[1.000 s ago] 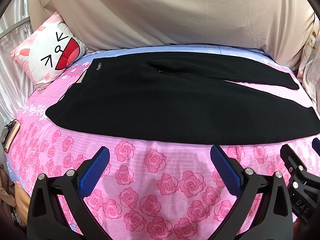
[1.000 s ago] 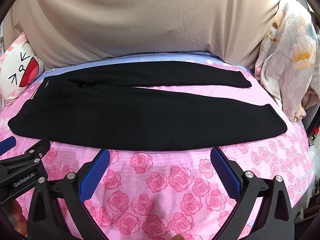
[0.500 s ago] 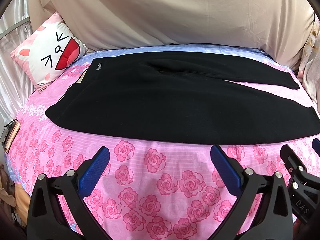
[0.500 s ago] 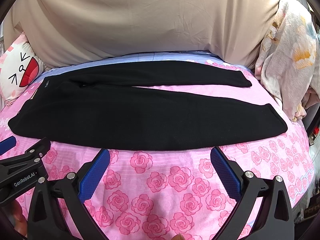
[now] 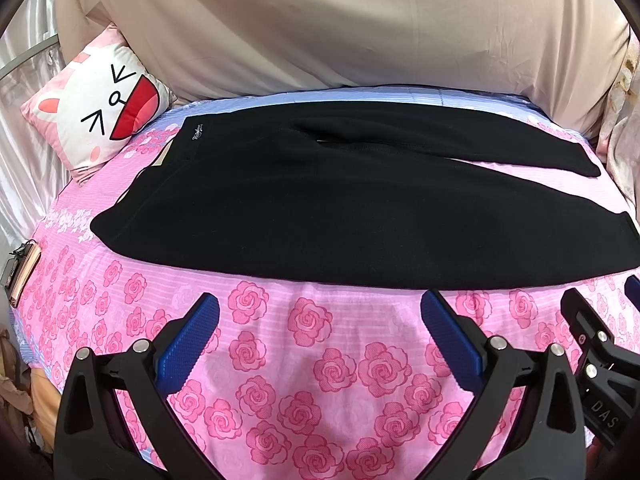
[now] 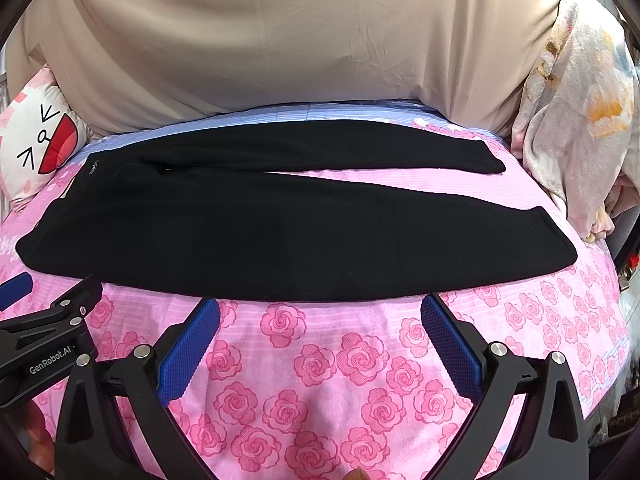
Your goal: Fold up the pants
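Black pants (image 5: 340, 208) lie spread flat across the pink rose-patterned bed, waistband at the left, both legs running right. They also show in the right wrist view (image 6: 288, 220), with the near leg's hem at the right and the far leg's hem behind it. My left gripper (image 5: 320, 312) is open and empty, hovering over the sheet just short of the pants' near edge. My right gripper (image 6: 320, 316) is open and empty, close to the same near edge, further right.
A cartoon-face pillow (image 5: 100, 112) leans at the bed's back left. A beige sheet (image 5: 340, 24) covers the wall behind. A floral blanket (image 6: 576, 120) is bunched at the right. A small device (image 5: 18, 276) lies at the bed's left edge.
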`<state>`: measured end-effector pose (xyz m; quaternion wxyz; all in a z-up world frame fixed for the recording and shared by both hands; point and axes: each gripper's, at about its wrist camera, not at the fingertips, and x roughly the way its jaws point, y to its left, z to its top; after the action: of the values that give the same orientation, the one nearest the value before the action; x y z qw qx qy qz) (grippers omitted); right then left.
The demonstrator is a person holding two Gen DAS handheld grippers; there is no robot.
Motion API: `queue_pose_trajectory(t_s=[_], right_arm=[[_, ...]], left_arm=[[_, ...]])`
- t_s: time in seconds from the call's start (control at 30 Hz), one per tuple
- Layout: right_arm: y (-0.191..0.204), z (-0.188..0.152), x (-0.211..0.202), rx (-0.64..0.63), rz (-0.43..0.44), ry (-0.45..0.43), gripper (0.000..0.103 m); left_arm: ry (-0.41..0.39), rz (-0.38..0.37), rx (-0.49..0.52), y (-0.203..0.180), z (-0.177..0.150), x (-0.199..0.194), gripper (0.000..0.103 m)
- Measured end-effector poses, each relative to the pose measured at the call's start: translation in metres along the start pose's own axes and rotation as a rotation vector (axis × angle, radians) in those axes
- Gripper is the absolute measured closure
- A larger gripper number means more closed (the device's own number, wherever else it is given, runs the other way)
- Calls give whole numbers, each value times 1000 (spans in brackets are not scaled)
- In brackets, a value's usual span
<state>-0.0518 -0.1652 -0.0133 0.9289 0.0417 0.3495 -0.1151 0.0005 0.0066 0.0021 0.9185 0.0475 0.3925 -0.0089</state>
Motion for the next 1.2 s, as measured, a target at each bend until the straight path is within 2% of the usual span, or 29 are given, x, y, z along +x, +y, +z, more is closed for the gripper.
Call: queue_pose_trajectory(t_s=[0.17, 0.3, 0.37, 0.5, 0.57, 0.6, 0.67, 0.7, 0.77, 0.83, 0.93, 1.07, 1.13, 1.2], right_arm=[[-1, 0, 1, 2, 7, 0, 5], [-14, 6, 10, -22, 50, -1, 5], [-30, 19, 15, -42, 59, -12, 5], [-90, 71, 41, -91, 24, -88, 5], [-111, 97, 66, -188, -37, -106, 5], [-113, 106, 87, -348, -116, -120, 5], [-116, 111, 122, -515, -179, -95, 5], [-121, 112, 149, -551, -179, -40, 5], [-125, 109, 172, -519, -83, 15, 5], [-125, 103, 182, -467, -29, 41, 5], [-125, 95, 173, -365, 68, 22, 5], [-108, 82, 131, -266, 172, -23, 5], [-108, 77, 98, -188, 260, -43, 5], [-107, 74, 56, -129, 328, -91, 5]], left_arm=[[4, -2, -2, -1, 0, 1, 5], [13, -28, -24, 8, 5, 4, 5], [6, -78, -38, 17, 14, 4, 5], [-25, -169, -81, 42, 42, 5, 5], [-50, -193, -129, 60, 61, 10, 5], [-54, -206, -172, 71, 71, 16, 5], [-51, -269, -330, 100, 88, 31, 5], [-31, -287, -407, 113, 94, 40, 5], [16, -292, -520, 133, 103, 59, 5], [18, -261, -550, 138, 102, 64, 5], [-12, -158, -474, 123, 92, 59, 5], [-26, -95, -308, 85, 77, 36, 5], [-48, -96, -192, 59, 68, 10, 5], [-81, -134, -115, 40, 64, -17, 5]])
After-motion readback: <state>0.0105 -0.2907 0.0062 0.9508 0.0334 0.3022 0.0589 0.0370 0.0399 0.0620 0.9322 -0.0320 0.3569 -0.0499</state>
